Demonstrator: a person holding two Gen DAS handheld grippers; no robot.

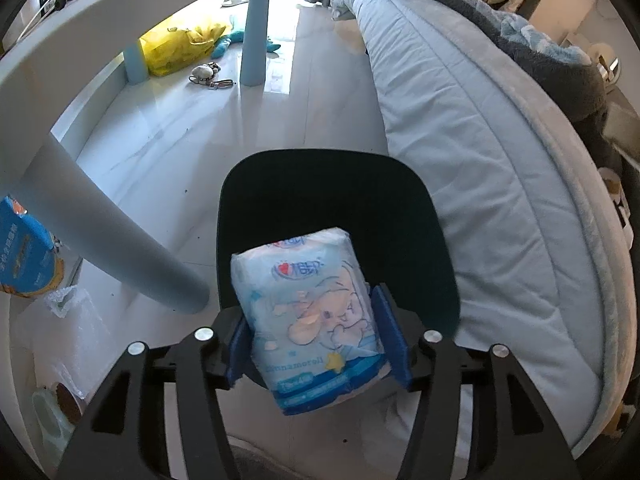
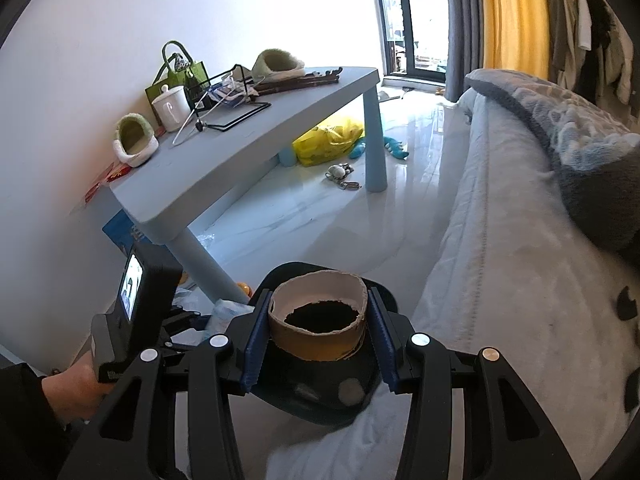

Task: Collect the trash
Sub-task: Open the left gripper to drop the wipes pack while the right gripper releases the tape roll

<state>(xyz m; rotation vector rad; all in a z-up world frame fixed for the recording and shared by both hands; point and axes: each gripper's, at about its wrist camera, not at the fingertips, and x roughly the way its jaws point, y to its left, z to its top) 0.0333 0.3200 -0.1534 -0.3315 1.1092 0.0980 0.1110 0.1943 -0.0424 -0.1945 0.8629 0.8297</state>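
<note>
Left gripper (image 1: 316,344): the tissue pack (image 1: 310,320) sits between the blue pads, directly over the dark bin (image 1: 320,200). The far pad stands clear of the wrapper, so the jaws read as spread and the pack as being let go.

Right gripper (image 2: 318,328): the pads pinch a cardboard roll core (image 2: 320,320), also above the bin (image 2: 320,400).

Judged progress: two items are at the bin, neither visibly inside it. Beyond the tongs, a yellow bag (image 2: 328,140) and small clutter lie under the blue table (image 2: 240,140).

Only the right view shows the tabletop, the left hand (image 2: 80,384) and a round scrap in the bin. Only the left view shows the pack's print and the bubble wrap (image 1: 68,308) beside the table leg.
</note>
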